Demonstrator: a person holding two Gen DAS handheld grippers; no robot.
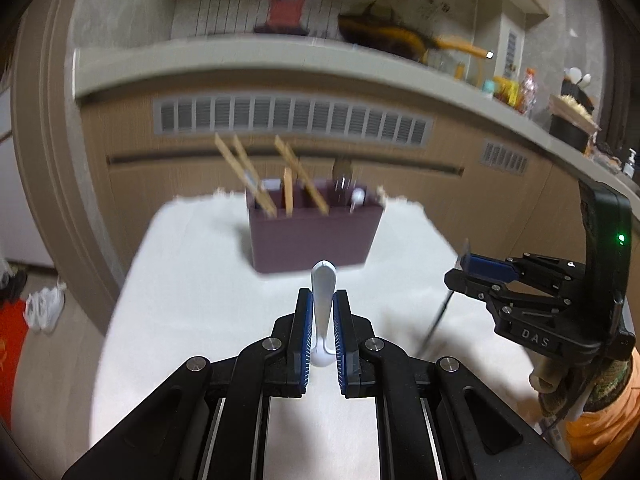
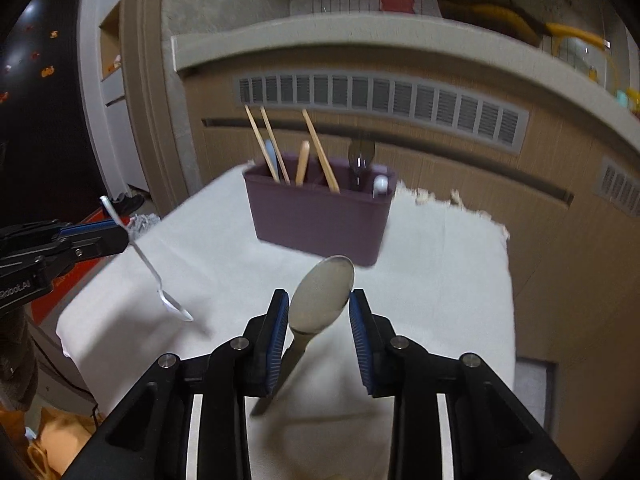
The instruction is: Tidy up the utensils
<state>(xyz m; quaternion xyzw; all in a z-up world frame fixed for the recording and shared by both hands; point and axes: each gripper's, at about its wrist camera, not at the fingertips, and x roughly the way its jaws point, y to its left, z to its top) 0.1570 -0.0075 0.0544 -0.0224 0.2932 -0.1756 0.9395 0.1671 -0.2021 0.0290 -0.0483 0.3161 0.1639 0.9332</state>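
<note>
Chopsticks (image 2: 272, 144) are seen leaning in the left compartments of the purple caddy (image 2: 320, 220), metal spoons at its right end. A white spoon (image 1: 323, 312) is pinched by the left gripper (image 1: 322, 316); a metal spoon (image 2: 320, 300) is clamped at its bowl by the right gripper (image 2: 319, 312). A white cloth (image 2: 440, 280) covers the table; only the left view shows bottles (image 1: 520, 92) on the counter.

White cloth (image 1: 208, 320) on table, wooden cabinet vent grille (image 2: 380, 98), orange-handled pan (image 1: 400, 38), white sneakers (image 1: 44, 308)
</note>
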